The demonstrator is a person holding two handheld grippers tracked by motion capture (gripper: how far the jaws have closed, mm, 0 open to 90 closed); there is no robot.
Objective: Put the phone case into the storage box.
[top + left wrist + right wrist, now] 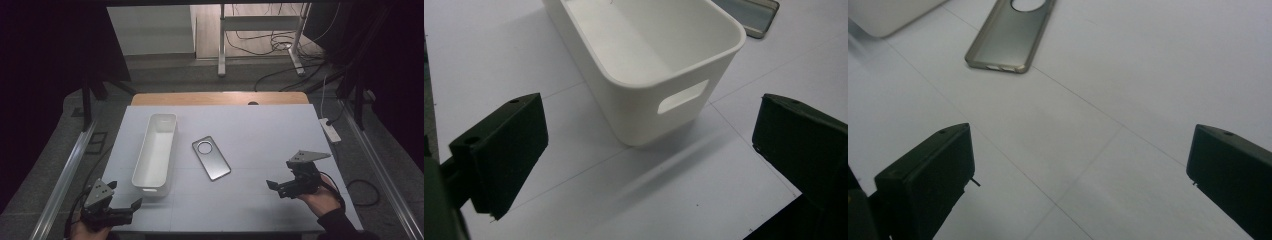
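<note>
the left tool (131, 210) sits low at the near left corner of the surface (260, 135), held in a hand (90, 231) that comes up from the bottom edge. its jaws are spread wide apart and grip nothing. in the left gripper view they stand at either side with the short end of a white bin (649, 60) between them and a little farther off, its cut-out handle slot facing the tool; the bin is near but not touched.

the right tool (275, 189) is at the near right, held in the other hand (320, 200), with its grey three-cornered plate on top. its jaws are also spread wide and hold nothing. in the right gripper view they frame bare white surface, and a grey phone case (1010, 37) lies well beyond them, lying flat, its round camera hole at the far end.

from above, the phone case (211, 157) lies flat near the middle of the surface, turned at a slant, just to the right of the bin (156, 150) and apart from it. the bin is long and narrow, open side up and empty, running from the near left toward the back. the phone case lies between the two tools, well apart from both.

a white power strip (330, 130) lies at the surface's right edge.
</note>
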